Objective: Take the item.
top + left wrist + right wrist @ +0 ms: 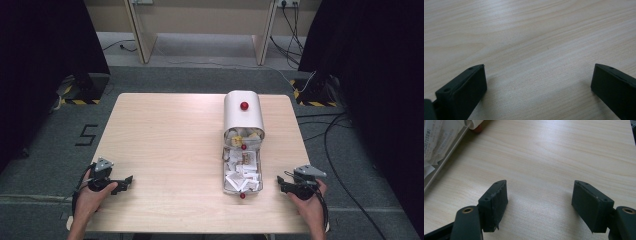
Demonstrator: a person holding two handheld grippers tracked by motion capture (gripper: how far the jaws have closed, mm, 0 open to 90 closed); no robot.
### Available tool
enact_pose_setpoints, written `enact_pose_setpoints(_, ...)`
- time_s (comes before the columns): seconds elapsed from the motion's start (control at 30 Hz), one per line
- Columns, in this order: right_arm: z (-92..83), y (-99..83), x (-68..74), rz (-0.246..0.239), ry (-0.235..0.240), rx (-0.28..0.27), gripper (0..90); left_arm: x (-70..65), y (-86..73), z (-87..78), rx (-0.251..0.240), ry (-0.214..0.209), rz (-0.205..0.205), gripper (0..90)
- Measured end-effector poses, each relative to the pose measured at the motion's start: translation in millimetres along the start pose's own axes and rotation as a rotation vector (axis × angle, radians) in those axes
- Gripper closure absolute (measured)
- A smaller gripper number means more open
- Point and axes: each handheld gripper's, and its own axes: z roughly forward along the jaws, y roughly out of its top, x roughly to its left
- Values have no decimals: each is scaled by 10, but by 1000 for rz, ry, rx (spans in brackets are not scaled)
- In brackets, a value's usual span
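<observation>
From the high view, a pale wooden bench (165, 150) carries a white box (243, 116) with a rounded cover and a red knob (244, 106) on top, standing right of centre toward the far side. Its drawer (241, 170) is pulled out toward the near edge, full of white paper slips and small packets, with a red knob (242, 196) at the drawer's near end. The left tongs (125, 182) rest near the left near corner, well apart from the box, pointing right. The right tongs (281, 184) sit near the right near corner, just right of the open drawer and pointing toward it, probably parked there because the drawer's contents are what the work concerns.

In the left gripper view, the left tongs (537, 75) stand wide open over bare wood grain with nothing between the jaws; they look idle.

In the right gripper view, the right tongs (540, 195) are likewise spread wide and empty. The drawer's edge (446, 157) with printed slips (434, 137) runs along the left side, and the red knob (477, 129) shows at the top left, near but not touching the jaws. I judge the right hand is best placed to reach in.
</observation>
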Motion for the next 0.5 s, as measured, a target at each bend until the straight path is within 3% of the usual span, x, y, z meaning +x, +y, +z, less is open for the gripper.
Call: enact_pose_setpoints(0.5,-4,-1,7,7,1,2,296,-7,-4,-3,-1,4,-6,0)
